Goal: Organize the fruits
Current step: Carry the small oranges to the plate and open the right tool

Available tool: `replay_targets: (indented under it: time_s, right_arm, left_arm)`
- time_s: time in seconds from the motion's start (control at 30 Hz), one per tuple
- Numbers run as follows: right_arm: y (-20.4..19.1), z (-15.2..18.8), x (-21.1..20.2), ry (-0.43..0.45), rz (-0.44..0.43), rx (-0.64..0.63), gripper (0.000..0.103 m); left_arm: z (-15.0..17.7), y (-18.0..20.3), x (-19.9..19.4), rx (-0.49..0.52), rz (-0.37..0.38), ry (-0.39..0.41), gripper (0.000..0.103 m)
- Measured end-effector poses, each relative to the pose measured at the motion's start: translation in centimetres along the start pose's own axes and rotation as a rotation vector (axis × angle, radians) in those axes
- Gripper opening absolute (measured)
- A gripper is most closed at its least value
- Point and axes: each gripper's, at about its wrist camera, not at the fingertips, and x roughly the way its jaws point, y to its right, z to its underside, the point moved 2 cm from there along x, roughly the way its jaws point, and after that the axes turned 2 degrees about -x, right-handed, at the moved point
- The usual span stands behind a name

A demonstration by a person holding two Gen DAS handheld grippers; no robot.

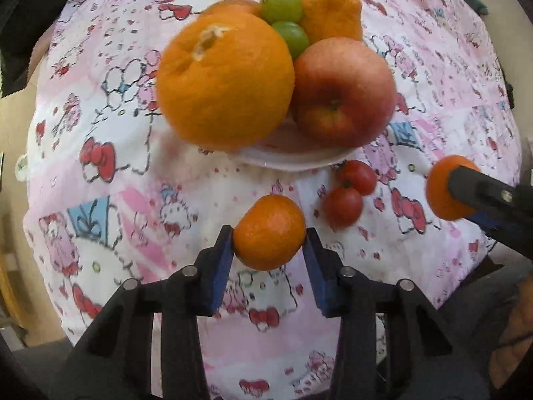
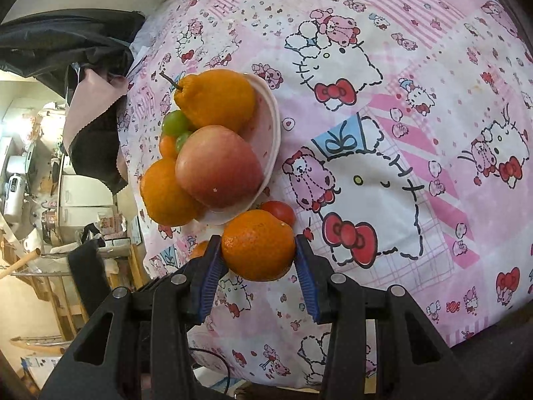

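A pink plate (image 1: 293, 161) holds a large orange (image 1: 223, 80), a red apple (image 1: 343, 90), two green grapes (image 1: 283, 6), a stemmed orange citrus (image 1: 333, 13) and a small orange behind. My left gripper (image 1: 269, 240) is shut on a tangerine (image 1: 269, 233) just in front of the plate. Two cherry tomatoes (image 1: 349, 190) lie on the cloth by the plate's rim. My right gripper (image 2: 258, 250) is shut on another tangerine (image 2: 258, 250), right of the plate; it also shows in the left wrist view (image 1: 446, 190). The plate (image 2: 271, 126) and apple (image 2: 216, 166) show in the right wrist view.
The table is covered by a pink Hello Kitty cloth (image 2: 399, 133). A black bag and pink cloth (image 2: 83, 66) lie at the far table edge. A cluttered room with shelves (image 2: 40, 183) lies beyond the table's left side.
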Motion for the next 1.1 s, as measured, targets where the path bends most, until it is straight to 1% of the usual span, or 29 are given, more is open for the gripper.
replay_targets:
  time_s: [0.07, 0.17, 0.3, 0.4, 0.5, 0.57, 0.63, 0.73, 0.8, 0.87, 0.93, 1.0, 1.07, 1.1]
  right_arm:
    - [-0.2, -0.1, -0.1, -0.011, -0.027, 0.001, 0.045]
    - [-0.6, -0.7, -0.6, -0.017, -0.063, 0.012, 0.045]
    - [-1.1, -2.7, -1.8, 0.037, -0.050, 0.020, 0.045]
    - [-1.2, -4.6, -1.7, 0.052, -0.012, 0.027, 0.045]
    - [-1.9, -6.5, -0.4, 0.064, 0.097, -0.054, 0.045]
    - [-1.7, -7.5, 0.6, 0.083, 0.131, -0.076, 0.045]
    - [-1.0, -8.1, 1.4, 0.098, 0.134, -0.068, 0.045]
    - [-0.7, -8.8, 2.7, 0.095, 0.130, -0.064, 0.045]
    - [-1.2, -9.1, 3.4, 0.089, 0.130, -0.097, 0.045]
    - [-1.6, -9.3, 4.1, 0.092, 0.140, -0.110, 0.045]
    - [-1.9, -9.5, 4.8, 0.083, 0.144, -0.124, 0.046]
    - [-1.5, -9.6, 5.4, 0.075, 0.120, -0.087, 0.048]
    - [-0.7, -9.8, 5.6, 0.071, 0.083, -0.018, 0.054]
    - [-0.4, -9.8, 5.6, 0.070, 0.061, 0.008, 0.061]
  left_arm:
    - [0.4, -0.3, -1.5, -0.012, 0.023, 0.012, 0.038]
    - [0.6, -0.9, -4.2, -0.042, 0.083, 0.041, 0.038]
    - [0.2, -2.2, -7.4, -0.066, 0.076, 0.132, 0.038]
    - [-0.5, -3.3, -8.4, -0.101, 0.090, 0.161, 0.038]
    - [-0.7, -4.1, -8.5, -0.125, 0.094, 0.173, 0.038]
    - [-0.7, -4.2, -7.9, -0.150, 0.103, 0.168, 0.038]
    - [-0.4, -4.1, -7.5, -0.155, 0.114, 0.159, 0.038]
    - [-0.5, -3.9, -7.0, -0.134, 0.094, 0.150, 0.038]
    - [-0.7, -4.3, -6.8, -0.155, 0.084, 0.150, 0.038]
    - [-1.0, -4.4, -6.5, -0.180, 0.099, 0.146, 0.038]
    - [-1.2, -4.2, -6.3, -0.181, 0.104, 0.146, 0.038]
    - [-1.4, -4.1, -6.2, -0.163, 0.078, 0.156, 0.038]
    - [-1.7, -4.3, -6.0, -0.159, 0.054, 0.167, 0.038]
    - [-1.9, -4.5, -5.9, -0.163, 0.043, 0.168, 0.038]
